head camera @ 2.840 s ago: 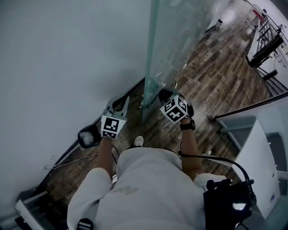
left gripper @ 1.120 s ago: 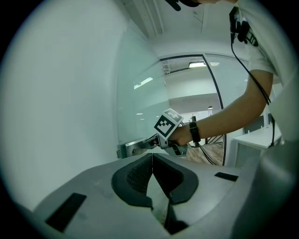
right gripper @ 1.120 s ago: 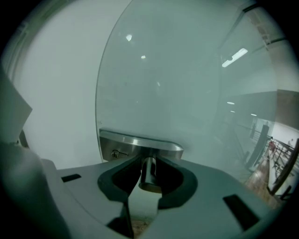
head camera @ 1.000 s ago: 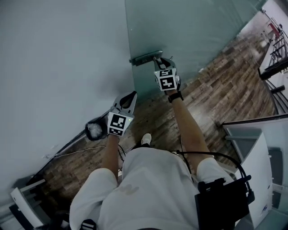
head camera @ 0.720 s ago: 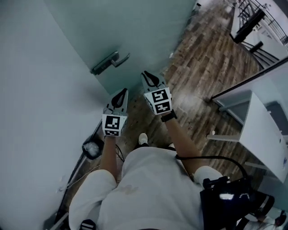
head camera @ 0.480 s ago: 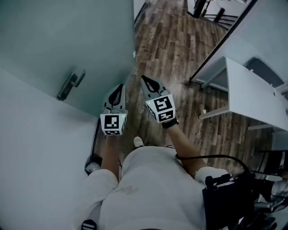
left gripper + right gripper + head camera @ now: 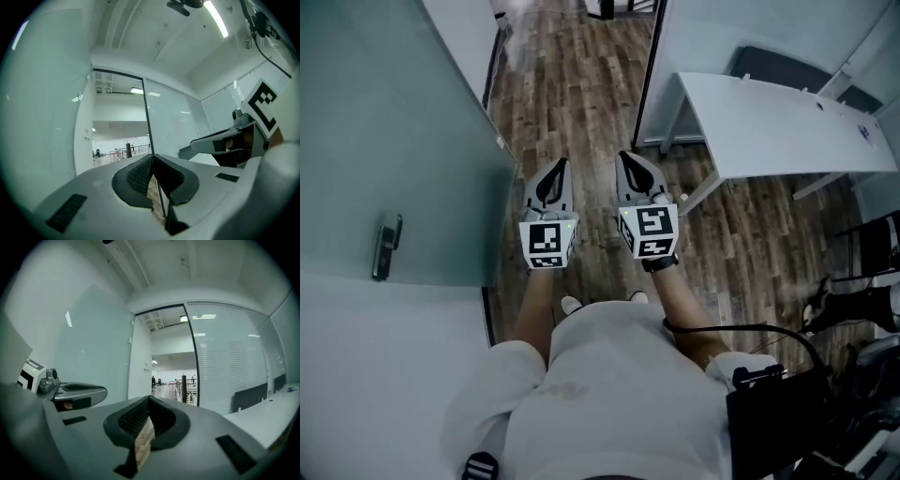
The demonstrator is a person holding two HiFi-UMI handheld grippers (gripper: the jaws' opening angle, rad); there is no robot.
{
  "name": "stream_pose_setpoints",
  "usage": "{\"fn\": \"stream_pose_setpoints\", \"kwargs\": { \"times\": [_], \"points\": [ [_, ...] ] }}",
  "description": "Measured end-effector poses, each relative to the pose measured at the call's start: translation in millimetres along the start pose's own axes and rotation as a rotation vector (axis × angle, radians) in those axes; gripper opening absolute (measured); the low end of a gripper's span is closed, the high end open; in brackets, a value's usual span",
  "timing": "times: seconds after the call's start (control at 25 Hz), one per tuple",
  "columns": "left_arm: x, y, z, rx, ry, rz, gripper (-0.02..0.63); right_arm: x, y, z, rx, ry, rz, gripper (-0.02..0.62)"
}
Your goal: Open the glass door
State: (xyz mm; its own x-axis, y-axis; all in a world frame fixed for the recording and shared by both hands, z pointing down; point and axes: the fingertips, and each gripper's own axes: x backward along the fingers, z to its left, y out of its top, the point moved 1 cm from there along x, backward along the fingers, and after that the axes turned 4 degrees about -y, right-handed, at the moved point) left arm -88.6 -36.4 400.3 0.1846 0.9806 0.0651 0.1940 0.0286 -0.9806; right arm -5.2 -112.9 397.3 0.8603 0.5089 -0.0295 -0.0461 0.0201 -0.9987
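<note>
Wearer: I see a white shirt (image 7: 600,394) at the bottom edge of the head view, with a black pack (image 7: 778,422) at the right hip.
Left tongs (image 7: 559,165): pressed together with nothing between the pads, pointing level above the wooden floor (image 7: 572,84).
Right tongs (image 7: 624,156): also pressed together and empty, just beside the left pair and roughly parallel to it.
Markings: each pair carries a cube of black-and-white squares; I read them as code patterns, not words.
Glass door (image 7: 394,141): frosted, on the left of the head view. Its free edge is near the left tongs, and neither pair touches it.
Door handle (image 7: 386,248): a dark lever on the pane, well apart from both tongs.
White surface (image 7: 769,122): to the right, beyond the right tongs, its legs on the floor.
Doorway (image 7: 171,376): ahead, beside a dark frame post (image 7: 649,70), with a lit hall and railings beyond.
Wall plate (image 7: 86,138): beside the doorway, its print too small for me to read.
</note>
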Motion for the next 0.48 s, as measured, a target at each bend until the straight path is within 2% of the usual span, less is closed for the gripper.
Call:
{"fn": "stream_pose_setpoints", "kwargs": {
  "times": [0.28,0.48],
  "points": [
    [-35,-9,-47,0.011,-0.069,-0.038,0.005,20,-15,-46,-0.006,-0.076,-0.026,0.003],
    [-39,-10,-64,0.023,-0.070,-0.059,0.005,32,-21,-63,-0.020,-0.097,-0.041,0.003]
  ]
}}
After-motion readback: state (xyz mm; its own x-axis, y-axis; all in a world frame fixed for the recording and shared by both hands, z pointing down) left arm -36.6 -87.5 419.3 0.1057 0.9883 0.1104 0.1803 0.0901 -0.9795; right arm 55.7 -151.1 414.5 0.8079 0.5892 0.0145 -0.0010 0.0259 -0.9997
